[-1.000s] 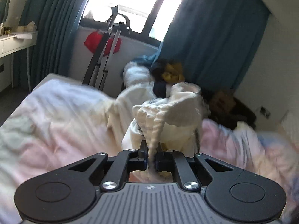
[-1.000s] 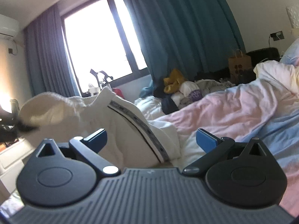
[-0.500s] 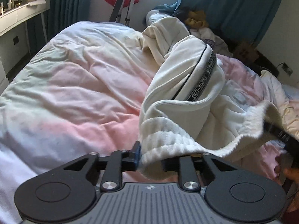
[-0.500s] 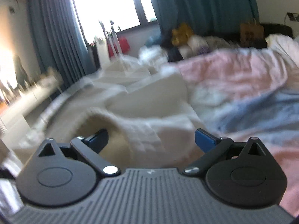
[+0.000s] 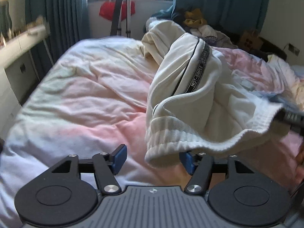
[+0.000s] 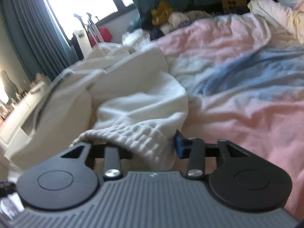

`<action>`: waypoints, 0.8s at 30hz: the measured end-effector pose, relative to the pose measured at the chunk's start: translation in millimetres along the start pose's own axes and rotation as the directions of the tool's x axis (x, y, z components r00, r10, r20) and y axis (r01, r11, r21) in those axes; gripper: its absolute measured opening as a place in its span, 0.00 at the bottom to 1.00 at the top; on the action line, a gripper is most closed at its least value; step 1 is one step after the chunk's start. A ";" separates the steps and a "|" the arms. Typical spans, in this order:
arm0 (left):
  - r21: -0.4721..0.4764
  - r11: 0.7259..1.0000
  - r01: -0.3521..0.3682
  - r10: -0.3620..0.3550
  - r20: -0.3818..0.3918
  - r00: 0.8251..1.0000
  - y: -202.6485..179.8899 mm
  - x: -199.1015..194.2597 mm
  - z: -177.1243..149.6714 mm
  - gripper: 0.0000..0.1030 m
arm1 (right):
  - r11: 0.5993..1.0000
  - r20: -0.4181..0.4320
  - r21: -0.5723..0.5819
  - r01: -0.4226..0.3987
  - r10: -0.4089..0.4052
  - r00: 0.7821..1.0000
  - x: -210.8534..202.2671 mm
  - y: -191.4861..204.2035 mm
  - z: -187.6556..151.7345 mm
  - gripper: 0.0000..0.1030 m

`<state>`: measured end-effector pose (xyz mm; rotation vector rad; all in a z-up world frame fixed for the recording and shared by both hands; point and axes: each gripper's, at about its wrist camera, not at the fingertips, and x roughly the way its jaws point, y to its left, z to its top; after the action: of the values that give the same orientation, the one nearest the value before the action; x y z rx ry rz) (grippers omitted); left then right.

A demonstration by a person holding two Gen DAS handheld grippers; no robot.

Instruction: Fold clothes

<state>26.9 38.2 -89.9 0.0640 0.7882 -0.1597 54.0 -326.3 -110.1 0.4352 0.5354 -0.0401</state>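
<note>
Left wrist view first: our left gripper (image 5: 153,159) has just been opening, and its blue-padded jaws now stand spread, the ribbed cuff of the cream-white knitted garment with a black lettered stripe (image 5: 191,98) drooping between them, close to the right pad; we cannot tell whether it touches that pad. From there the garment rises in a rumpled heap across the pink and white crumpled duvet (image 5: 85,87) that covers the bed, its far end lying toward the window. At the right edge of this view our right gripper (image 5: 290,116) shows as a dark blurred shape at the garment's other ribbed hem.

Right wrist view: our right gripper (image 6: 150,142) has just been closing, and the ribbed white hem sits bunched between its jaws, hiding the left pad; the blue right pad presses against the cloth, so we read it as pinching the hem. Beyond, the duvet spreads pink and pale blue. A pile of mixed clothes with a yellow piece (image 6: 161,13) lies near the teal curtains (image 6: 28,32), and a brown paper bag (image 6: 233,0) stands farther right.
</note>
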 end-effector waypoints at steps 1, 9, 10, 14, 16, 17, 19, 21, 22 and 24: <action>0.029 0.999 -0.020 0.020 0.012 1.000 -4.3 -2.5 -1.0 0.65 | 1.000 0.031 -0.021 -0.006 0.007 0.999 -5.3 4.8 2.1 0.29; 0.245 0.963 -0.116 0.102 0.070 0.992 -40.9 4.0 -3.2 0.73 | 0.994 0.128 -0.107 -0.020 0.034 0.991 -21.8 21.8 10.4 0.21; 0.257 0.957 -0.134 0.114 0.092 0.989 -44.0 5.0 -2.0 0.73 | 0.994 0.125 -0.110 -0.017 0.031 0.992 -21.5 22.0 10.6 0.21; 0.324 0.923 -0.208 0.158 0.174 0.972 -57.5 11.7 3.6 0.73 | 0.995 0.087 -0.101 -0.004 0.013 0.996 -13.0 18.5 9.8 0.21; 0.376 0.894 -0.243 0.174 0.207 0.963 -65.9 17.1 4.6 0.73 | 0.995 0.074 -0.096 0.007 0.001 0.997 -9.0 16.2 7.2 0.21; 0.402 0.878 -0.260 0.182 0.223 0.958 -70.1 20.0 4.5 0.73 | 0.996 0.069 -0.094 0.009 -0.003 0.998 -7.6 14.9 6.2 0.21; 0.434 0.849 -0.303 0.212 0.246 0.946 -76.3 25.6 4.8 0.73 | 0.995 0.059 -0.096 0.020 -0.014 0.998 -4.2 14.0 4.1 0.21; 0.411 0.860 -0.303 0.222 0.235 0.946 -73.6 27.7 7.6 0.73 | 0.993 0.050 -0.107 0.054 -0.049 0.998 0.1 14.1 0.9 0.22; 0.397 0.866 -0.304 0.227 0.230 0.946 -71.9 28.6 9.1 0.73 | 0.991 0.043 -0.110 0.071 -0.066 0.997 2.4 13.7 -0.4 0.22; 0.324 0.895 -0.306 0.244 0.217 0.945 -60.3 28.5 15.2 0.72 | 0.992 0.022 -0.095 0.082 -0.080 0.997 7.0 10.7 -2.1 0.22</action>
<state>47.3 -26.4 -99.3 0.4978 0.5624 -0.0339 60.6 -315.2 -111.1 0.3191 0.5343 -0.0962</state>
